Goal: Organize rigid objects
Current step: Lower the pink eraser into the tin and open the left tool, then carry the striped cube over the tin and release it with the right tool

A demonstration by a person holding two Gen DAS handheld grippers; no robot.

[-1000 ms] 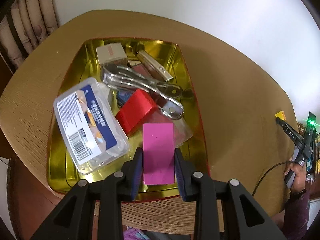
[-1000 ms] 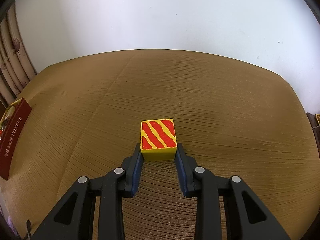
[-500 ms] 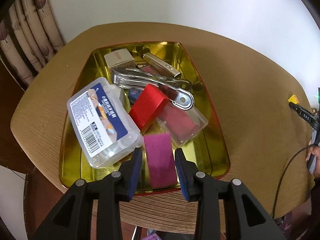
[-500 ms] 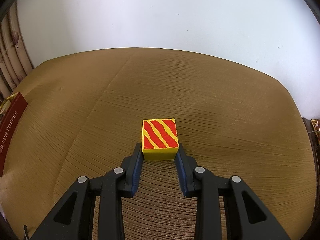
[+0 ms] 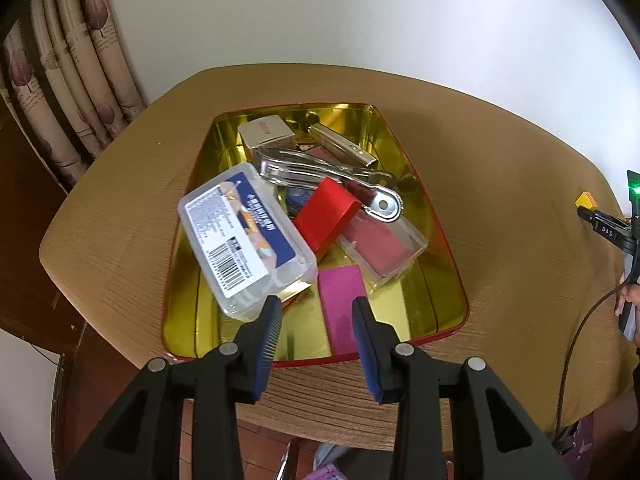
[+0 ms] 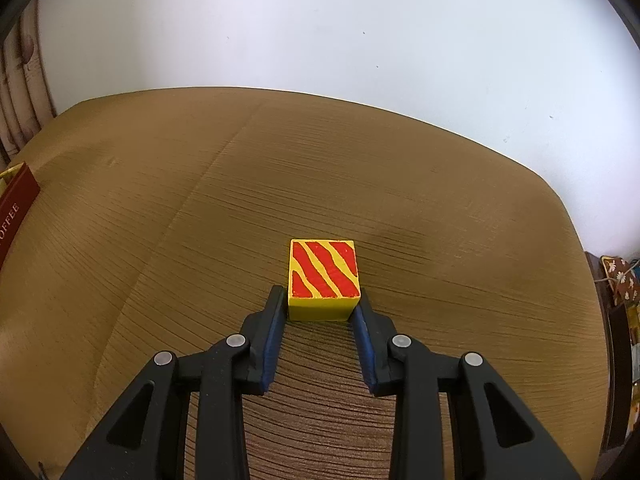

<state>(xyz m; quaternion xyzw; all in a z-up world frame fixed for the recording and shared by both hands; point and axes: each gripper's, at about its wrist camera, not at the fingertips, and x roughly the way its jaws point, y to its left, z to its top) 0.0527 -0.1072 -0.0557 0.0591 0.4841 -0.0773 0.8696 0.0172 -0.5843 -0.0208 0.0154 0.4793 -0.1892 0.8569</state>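
At the left edge of the right view, a red box [image 6: 14, 206] reads "OFFEE". The left gripper [image 5: 316, 312], fingers apart, has released the pink block [image 5: 344, 308] into the gold tray [image 5: 436, 216] at lower centre. The right gripper [image 6: 320, 304] stays clamped on the striped block [image 6: 323, 274] mid-table [image 6: 440, 200].

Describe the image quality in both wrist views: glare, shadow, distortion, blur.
Left wrist view: the gold tin mirrors its contents and the white wall behind is overexposed; fisheye bends the table edge; dark vignette in the corners; contents are sharp. Right wrist view: soft even light, a faint shadow right of the striped block held in the right tongs; the table's far edge curves strongly; no visible motion blur.
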